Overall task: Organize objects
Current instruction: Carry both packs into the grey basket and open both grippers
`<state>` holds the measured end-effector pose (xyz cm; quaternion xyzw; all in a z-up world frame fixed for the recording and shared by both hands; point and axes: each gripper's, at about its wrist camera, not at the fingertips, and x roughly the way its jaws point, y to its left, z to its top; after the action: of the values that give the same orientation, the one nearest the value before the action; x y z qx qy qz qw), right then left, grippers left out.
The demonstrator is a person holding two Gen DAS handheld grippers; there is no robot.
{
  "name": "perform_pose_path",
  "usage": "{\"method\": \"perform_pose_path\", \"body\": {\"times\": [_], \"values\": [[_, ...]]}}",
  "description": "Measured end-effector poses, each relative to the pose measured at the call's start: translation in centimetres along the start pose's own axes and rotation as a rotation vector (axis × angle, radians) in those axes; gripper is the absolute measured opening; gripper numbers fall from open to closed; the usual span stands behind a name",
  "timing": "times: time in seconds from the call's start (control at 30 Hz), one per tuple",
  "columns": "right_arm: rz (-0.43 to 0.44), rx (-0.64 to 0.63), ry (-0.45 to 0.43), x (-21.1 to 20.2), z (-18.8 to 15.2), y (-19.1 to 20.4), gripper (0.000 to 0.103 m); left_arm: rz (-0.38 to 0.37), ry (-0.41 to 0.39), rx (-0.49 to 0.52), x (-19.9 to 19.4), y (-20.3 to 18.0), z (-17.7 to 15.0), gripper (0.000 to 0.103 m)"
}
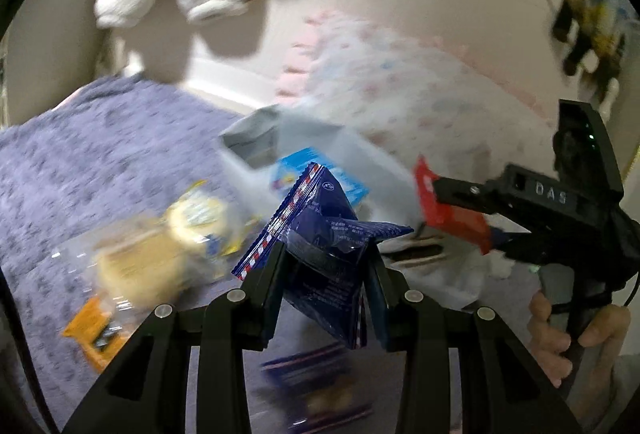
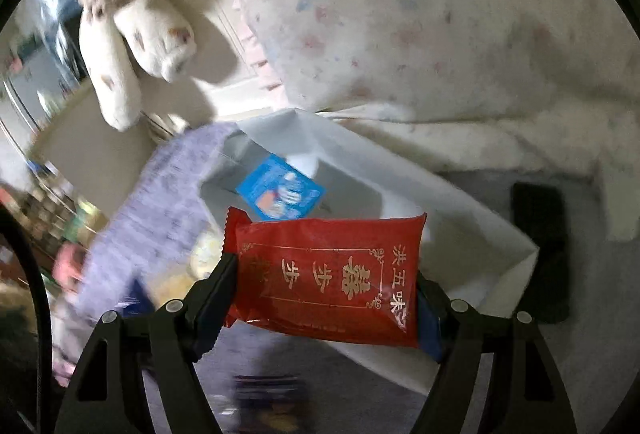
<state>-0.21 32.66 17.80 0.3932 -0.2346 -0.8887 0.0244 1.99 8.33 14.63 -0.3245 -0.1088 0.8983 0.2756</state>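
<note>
Purple blanket [image 1: 100,154] underneath; white box [image 2: 460,234] ahead. Right gripper [image 2: 326,284] clamped red snack packet [image 2: 332,274], long axis crosswise, nearer box; left gripper [image 1: 326,266] clamped navy packet [image 1: 320,226].

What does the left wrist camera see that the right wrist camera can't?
Only the left wrist view shows the left gripper pinching the dark blue packet, the orange packet on the purple blanket, and the person's right hand. Only the right wrist view shows the gold lettering on the red packet and a black object. Both show the white box with the light blue packet inside.
</note>
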Motion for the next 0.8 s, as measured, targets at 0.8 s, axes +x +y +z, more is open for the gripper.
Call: {"method": "perform_pose_path", "body": {"times": [0.8], "values": [[-0.09, 0.202, -0.111, -2.8, 1.5, -6.5, 0.076, 0.016, 0.036, 0.185, 7.0, -10.2, 1.3, 0.054]]}}
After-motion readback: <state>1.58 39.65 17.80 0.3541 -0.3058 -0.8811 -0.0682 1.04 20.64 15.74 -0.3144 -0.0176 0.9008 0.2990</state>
